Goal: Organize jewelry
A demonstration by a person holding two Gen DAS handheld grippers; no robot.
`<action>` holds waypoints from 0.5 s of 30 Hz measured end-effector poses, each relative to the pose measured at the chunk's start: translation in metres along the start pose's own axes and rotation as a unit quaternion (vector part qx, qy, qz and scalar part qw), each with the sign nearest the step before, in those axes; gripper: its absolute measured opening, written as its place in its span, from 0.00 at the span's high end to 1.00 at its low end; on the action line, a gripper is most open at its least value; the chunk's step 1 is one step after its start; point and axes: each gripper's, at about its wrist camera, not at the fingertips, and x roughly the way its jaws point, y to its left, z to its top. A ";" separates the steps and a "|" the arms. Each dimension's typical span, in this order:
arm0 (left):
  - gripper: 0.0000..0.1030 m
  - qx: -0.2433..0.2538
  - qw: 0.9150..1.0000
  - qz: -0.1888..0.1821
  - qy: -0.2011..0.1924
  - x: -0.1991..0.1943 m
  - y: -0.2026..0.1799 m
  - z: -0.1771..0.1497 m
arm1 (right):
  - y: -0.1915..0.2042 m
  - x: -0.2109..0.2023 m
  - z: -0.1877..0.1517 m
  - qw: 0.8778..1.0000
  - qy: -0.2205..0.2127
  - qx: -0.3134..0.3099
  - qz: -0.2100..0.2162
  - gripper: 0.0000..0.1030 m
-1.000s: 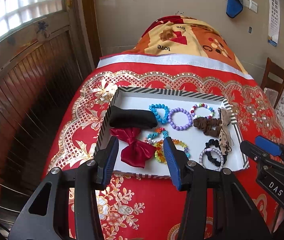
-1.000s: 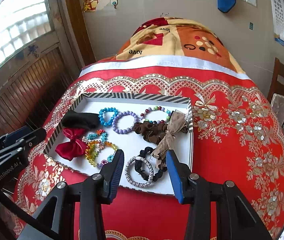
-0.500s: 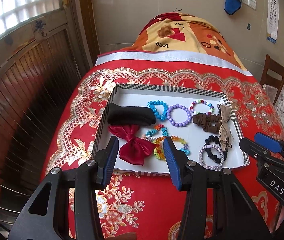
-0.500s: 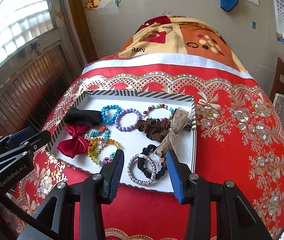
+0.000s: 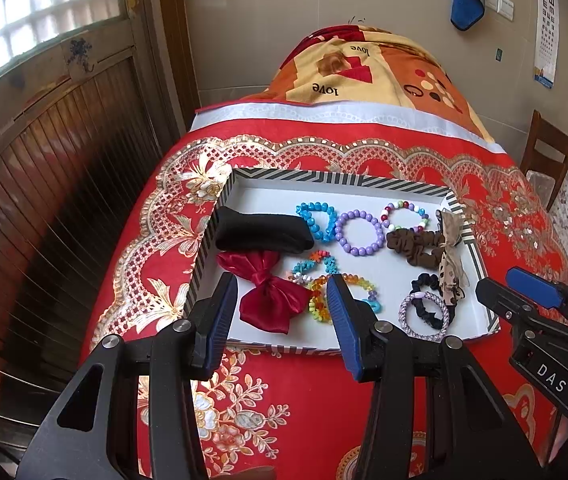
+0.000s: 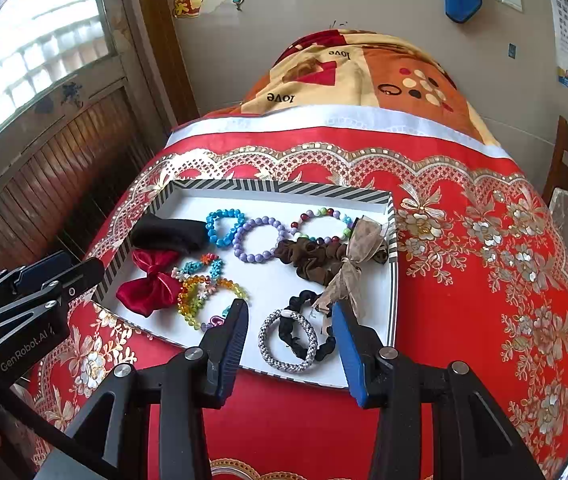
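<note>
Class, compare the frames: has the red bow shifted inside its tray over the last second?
No. The red bow lies just below the black cloth, by the tray's left wall, as before.

Striped tray (image 5: 340, 180) (on red bedspread (image 5: 364, 400))

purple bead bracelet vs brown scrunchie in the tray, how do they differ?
The purple bead bracelet is a ring of smooth round beads with an open centre; the brown scrunchie is ruffled fabric, bunched and elongated. The bracelet lies alone; the scrunchie has a tan mesh ribbon lying across it. The bracelet lies left of the scrunchie. Both lie in the striped tray, untouched by either gripper.
</note>
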 end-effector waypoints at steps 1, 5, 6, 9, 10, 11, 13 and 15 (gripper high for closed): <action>0.55 0.000 1.000 -0.001 0.000 -0.001 0.001 0.000 | 0.000 0.000 0.000 1.000 0.000 0.001 0.001 0.60; 0.55 0.000 1.000 0.000 0.000 0.000 0.001 0.000 | 0.000 0.000 0.000 1.000 0.001 0.000 0.002 0.60; 0.55 0.000 1.000 -0.001 0.000 0.000 0.001 0.000 | 0.000 0.000 0.000 1.000 0.001 0.000 0.002 0.60; 0.55 0.000 1.000 0.000 0.000 0.000 0.001 0.000 | 0.001 0.001 0.000 1.000 0.003 -0.002 0.003 0.60; 0.55 0.000 1.000 -0.001 0.001 0.000 0.001 0.000 | 0.001 0.002 0.000 1.000 0.003 -0.002 0.003 0.60; 0.55 0.000 1.000 -0.001 0.000 0.000 0.001 0.000 | 0.001 0.002 0.000 1.000 0.003 -0.002 0.004 0.60; 0.55 0.000 1.000 -0.001 -0.001 0.000 0.001 0.001 | 0.001 0.002 0.000 1.000 0.003 -0.003 0.005 0.60; 0.55 0.000 1.000 -0.001 0.001 0.000 0.001 0.001 | 0.001 0.002 0.000 1.000 0.003 -0.003 0.005 0.60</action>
